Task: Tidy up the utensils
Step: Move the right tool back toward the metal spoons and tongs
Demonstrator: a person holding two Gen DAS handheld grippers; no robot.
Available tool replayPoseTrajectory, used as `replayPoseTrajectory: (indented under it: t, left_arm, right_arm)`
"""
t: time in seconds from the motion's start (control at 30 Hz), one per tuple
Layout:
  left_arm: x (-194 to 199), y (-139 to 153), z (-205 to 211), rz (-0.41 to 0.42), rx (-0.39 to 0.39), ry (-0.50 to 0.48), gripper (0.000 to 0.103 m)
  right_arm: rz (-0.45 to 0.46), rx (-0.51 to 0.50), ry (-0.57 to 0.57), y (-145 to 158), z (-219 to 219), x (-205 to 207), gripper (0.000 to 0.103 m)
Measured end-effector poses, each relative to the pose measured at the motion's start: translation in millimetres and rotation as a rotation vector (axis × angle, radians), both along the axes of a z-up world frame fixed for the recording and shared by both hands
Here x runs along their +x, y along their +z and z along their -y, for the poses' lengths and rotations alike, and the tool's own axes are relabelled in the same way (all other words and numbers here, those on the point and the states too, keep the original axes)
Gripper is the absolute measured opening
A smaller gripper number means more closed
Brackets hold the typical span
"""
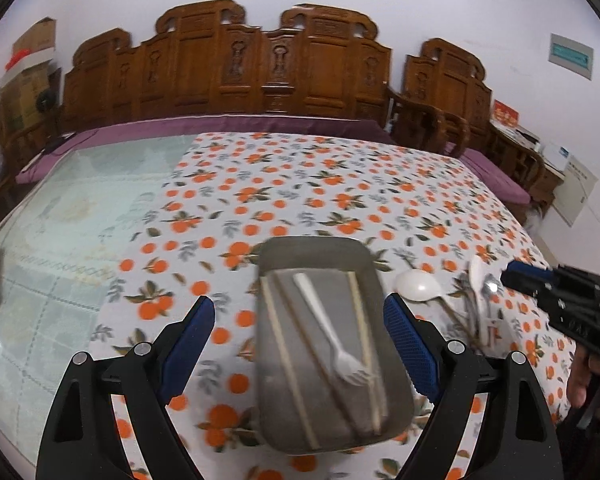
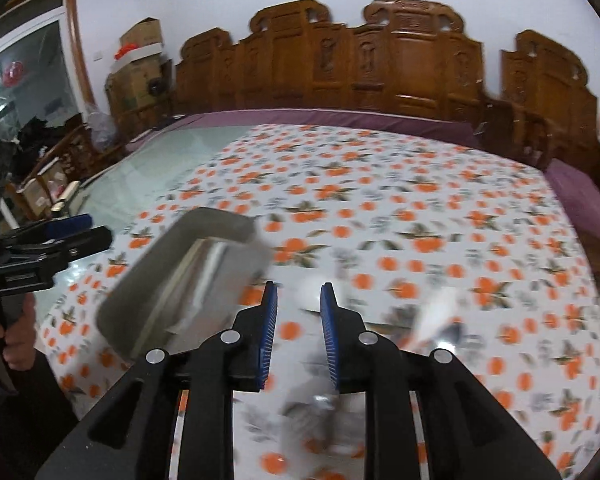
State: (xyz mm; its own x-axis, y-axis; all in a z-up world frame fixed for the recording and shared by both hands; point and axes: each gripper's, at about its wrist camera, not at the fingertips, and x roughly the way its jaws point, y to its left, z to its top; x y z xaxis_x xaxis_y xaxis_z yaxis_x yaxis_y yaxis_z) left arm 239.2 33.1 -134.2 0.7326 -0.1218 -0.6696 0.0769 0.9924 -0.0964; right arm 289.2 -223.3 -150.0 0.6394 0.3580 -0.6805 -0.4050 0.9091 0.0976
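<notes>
Two grippers hang over the worktop's orange-print cloth (image 1: 300, 184). The left gripper (image 1: 298, 344) stands wide open and empty above a grey tray (image 1: 320, 252) holding chopsticks (image 1: 284, 352) and a white fork (image 1: 332, 336). Just beside the tray's right edge lie a white spoon (image 1: 418, 286) and blurred utensils (image 1: 482, 300). The right gripper (image 2: 298, 332) is partly open, nothing between its pads.

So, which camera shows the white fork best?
The left wrist view. There the fork lies in full sight inside the grey tray, tines toward the camera, among the chopsticks. The right wrist view shows the tray only at an angle and blurred; the fork cannot be made out there.
</notes>
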Motion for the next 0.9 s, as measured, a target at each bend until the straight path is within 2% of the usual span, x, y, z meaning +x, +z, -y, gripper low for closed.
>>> replayPoseTrajectory:
  t: [0.13, 0.37, 0.47, 0.57, 0.9]
  left_arm:
    - [-5, -1, 22, -0.001, -0.015, -0.043, 0.083]
    - [-13, -10, 58, -0.005, 0.021, -0.113, 0.083]
    - [-15, -12, 66, -0.007, 0.029, -0.134, 0.083]
    - [-15, -13, 71, -0.007, 0.034, -0.145, 0.083]
    - [-16, -17, 79, -0.009, 0.043, -0.160, 0.083]
  right_arm:
    - [0.006, -0.021, -0.024, -9, 27, 0, 0.024]
    - [-0.041, -0.033, -0.067, -38, 52, 4, 0.024]
    - [-0.072, -0.047, -0.090, -51, 57, 8, 0.024]
    - [-0.118, -0.019, -0.109, -65, 59, 16, 0.024]
    - [-0.209, -0.020, -0.126, -98, 46, 39, 0.024]
